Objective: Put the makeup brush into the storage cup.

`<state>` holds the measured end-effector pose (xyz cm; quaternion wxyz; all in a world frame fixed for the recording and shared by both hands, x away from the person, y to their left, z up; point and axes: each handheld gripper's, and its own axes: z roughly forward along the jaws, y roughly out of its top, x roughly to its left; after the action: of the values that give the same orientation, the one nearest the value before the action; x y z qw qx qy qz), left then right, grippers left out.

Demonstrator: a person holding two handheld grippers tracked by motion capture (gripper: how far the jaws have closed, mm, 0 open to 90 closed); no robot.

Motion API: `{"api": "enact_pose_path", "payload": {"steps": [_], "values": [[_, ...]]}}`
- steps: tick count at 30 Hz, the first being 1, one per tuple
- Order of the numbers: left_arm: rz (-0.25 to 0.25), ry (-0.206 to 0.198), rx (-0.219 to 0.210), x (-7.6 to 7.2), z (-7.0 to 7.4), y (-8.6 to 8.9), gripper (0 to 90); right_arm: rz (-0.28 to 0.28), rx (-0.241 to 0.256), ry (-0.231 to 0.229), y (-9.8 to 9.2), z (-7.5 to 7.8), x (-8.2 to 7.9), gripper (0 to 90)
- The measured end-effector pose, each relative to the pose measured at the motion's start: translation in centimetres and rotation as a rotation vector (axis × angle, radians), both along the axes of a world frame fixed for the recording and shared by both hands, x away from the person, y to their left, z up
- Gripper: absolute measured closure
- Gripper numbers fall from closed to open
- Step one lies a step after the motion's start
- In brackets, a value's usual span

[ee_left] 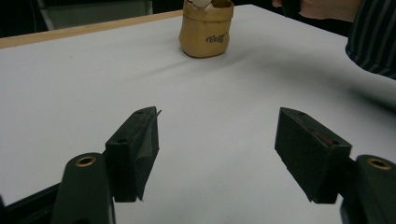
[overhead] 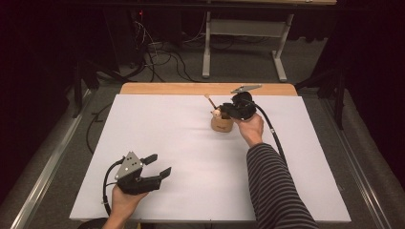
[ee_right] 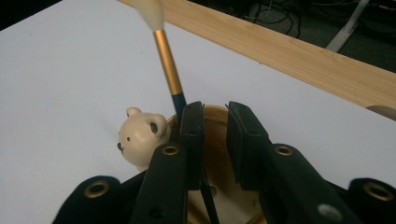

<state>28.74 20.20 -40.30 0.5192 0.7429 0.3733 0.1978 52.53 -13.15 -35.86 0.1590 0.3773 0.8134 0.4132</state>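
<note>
The right gripper [overhead: 228,110] is hovering over the small tan paper-like pot with dark lettering [overhead: 221,124], its black jaws pointing down into the pot's mouth. In the right gripper view the jaws are standing close together with a narrow gap between them and nothing caught in it — nearly closed, gripping nothing. Just beside the jaw at the left of that view, a slim paintbrush with a dark handle, gold ferrule and pale bristles [ee_right: 169,70] is leaning out of the pot, brush end up, touching or almost touching that jaw. A cream-coloured bear-head figure [ee_right: 139,139] is sitting at the pot's rim on the same side.

The left gripper [overhead: 155,166] is resting low over the white table cover [overhead: 191,162], well apart from the pot — its jaws are spread wide and empty, with the pot far ahead of them.
</note>
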Motion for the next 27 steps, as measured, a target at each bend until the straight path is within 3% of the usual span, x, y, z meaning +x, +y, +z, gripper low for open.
{"api": "enact_pose_path", "payload": {"steps": [15,27], "values": [[0.005,0.004,0.0,0.1,0.0,0.0,31.1,-0.01,-0.01,-0.023,-1.5,1.2,-1.3,67.4],[0.012,0.006,-0.002,0.1,0.0,0.1,31.0,-0.015,-0.005,-0.053,-2.2,2.0,-2.3,65.3]]}}
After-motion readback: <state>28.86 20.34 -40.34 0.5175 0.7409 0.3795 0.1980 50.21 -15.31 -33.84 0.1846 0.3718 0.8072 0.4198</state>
